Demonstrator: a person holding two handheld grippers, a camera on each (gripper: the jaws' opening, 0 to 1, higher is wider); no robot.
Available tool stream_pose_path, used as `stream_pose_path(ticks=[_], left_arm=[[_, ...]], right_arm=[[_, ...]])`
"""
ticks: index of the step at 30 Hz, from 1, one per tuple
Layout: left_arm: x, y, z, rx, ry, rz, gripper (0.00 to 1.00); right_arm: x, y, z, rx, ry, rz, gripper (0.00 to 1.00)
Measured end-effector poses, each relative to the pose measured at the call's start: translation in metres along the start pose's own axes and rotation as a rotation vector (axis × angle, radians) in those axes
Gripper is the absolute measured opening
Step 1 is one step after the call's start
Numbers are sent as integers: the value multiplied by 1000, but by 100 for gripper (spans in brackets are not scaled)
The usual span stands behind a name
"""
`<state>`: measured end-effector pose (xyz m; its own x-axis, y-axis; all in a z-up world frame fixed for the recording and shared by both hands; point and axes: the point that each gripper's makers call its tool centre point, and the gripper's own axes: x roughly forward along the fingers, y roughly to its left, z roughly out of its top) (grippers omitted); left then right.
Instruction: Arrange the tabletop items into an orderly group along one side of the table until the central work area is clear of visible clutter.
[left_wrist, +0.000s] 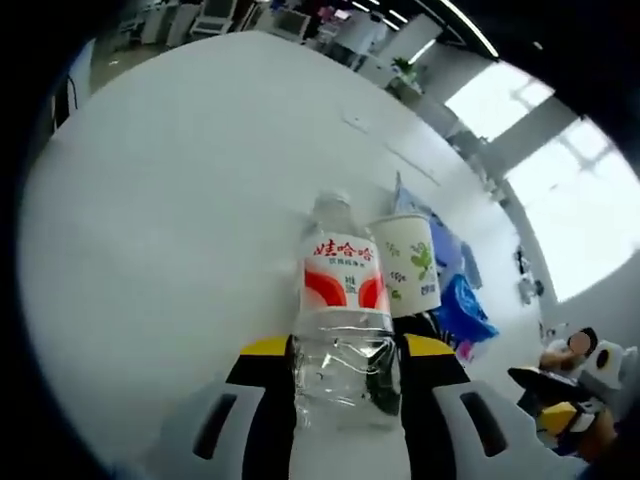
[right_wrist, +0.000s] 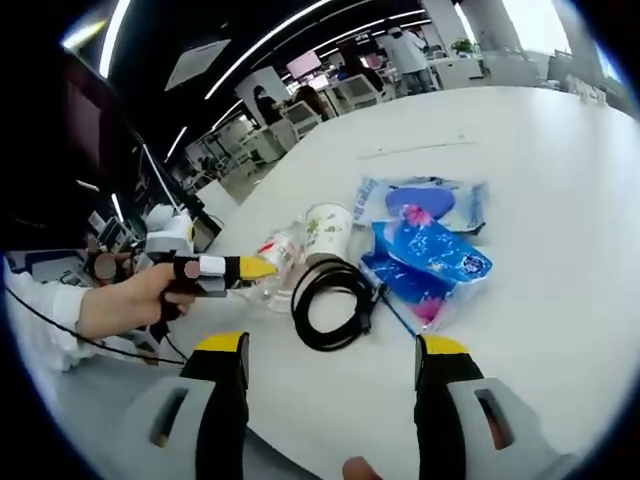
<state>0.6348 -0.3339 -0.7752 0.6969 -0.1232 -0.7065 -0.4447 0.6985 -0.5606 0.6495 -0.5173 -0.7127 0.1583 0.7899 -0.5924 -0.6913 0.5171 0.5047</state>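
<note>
Pinching a bottle (left_wrist: 343, 340) at lower centre, the left gripper (left_wrist: 345, 365) is holding it beside a cup (left_wrist: 410, 262); the right gripper (right_wrist: 330, 375) is hanging spread above the worktop (right_wrist: 560, 180).

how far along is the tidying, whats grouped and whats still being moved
Grouped near the table edge: the white paper cup, the coiled black cable and the blue plastic packets. In hand: the left gripper clamps the clear water bottle with a red label beside the cup. Left: release it. The right gripper is open.
</note>
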Motion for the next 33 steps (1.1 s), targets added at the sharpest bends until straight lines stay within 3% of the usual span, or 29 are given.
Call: stream_pose_path(ticks=[6, 14, 21, 25, 33], left_arm=[[-9, 2, 5, 1, -9, 2, 35], [-23, -2, 14, -1, -43, -20, 35], [-33, -7, 17, 6, -62, -34, 35], [-42, -14, 17, -27, -82, -63, 35], [-48, -15, 19, -10, -92, -69, 35]], right_arm=[[7, 14, 13, 8, -9, 33, 65], [15, 60, 53, 249, -105, 221, 65], [32, 90, 65, 164, -45, 267, 67], [44, 96, 75, 190, -56, 275, 67], [74, 95, 84, 224, -43, 262, 67]])
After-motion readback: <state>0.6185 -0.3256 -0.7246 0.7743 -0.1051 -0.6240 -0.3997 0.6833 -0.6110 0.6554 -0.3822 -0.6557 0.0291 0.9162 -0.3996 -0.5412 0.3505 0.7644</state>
